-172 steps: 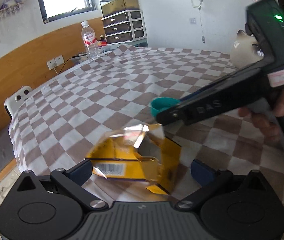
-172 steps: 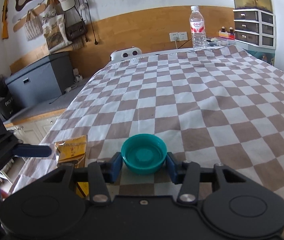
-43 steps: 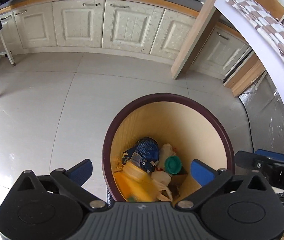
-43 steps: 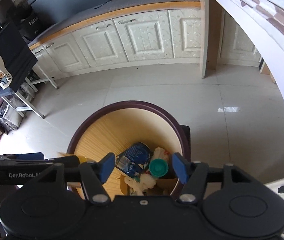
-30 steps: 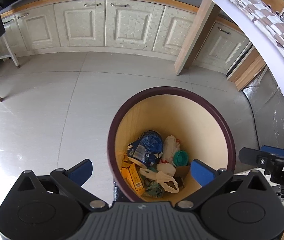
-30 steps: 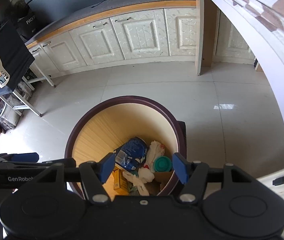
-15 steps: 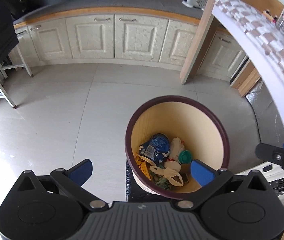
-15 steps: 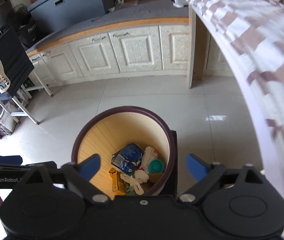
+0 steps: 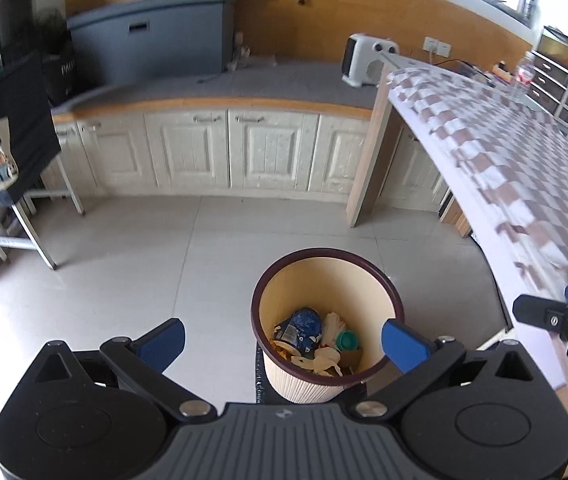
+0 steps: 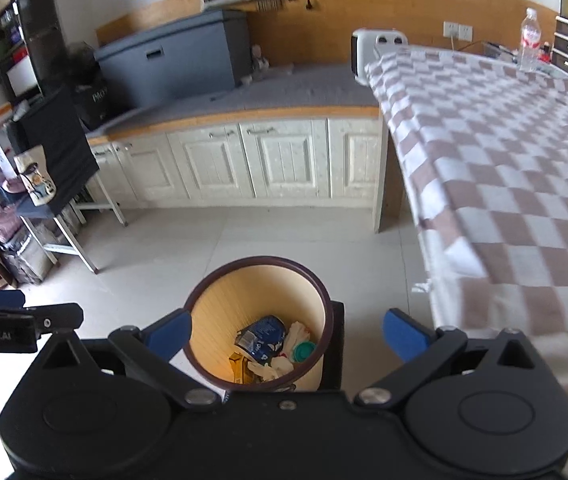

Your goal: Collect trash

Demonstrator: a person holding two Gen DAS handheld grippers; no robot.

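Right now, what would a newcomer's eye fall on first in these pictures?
The round trash bin on the tiled floor, holding a teal cap and a blue wrapper. Both the left gripper and the right gripper hang open above it, empty. The checkered tablecloth fills the right.

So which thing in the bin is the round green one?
The teal lid, small and round, lying beside the blue packet and white crumpled bag.

My right gripper (image 9: pixel 563 316) is cut off at three o'clock, and the checkered tablecloth (image 9: pixel 523 216) smears into blur.
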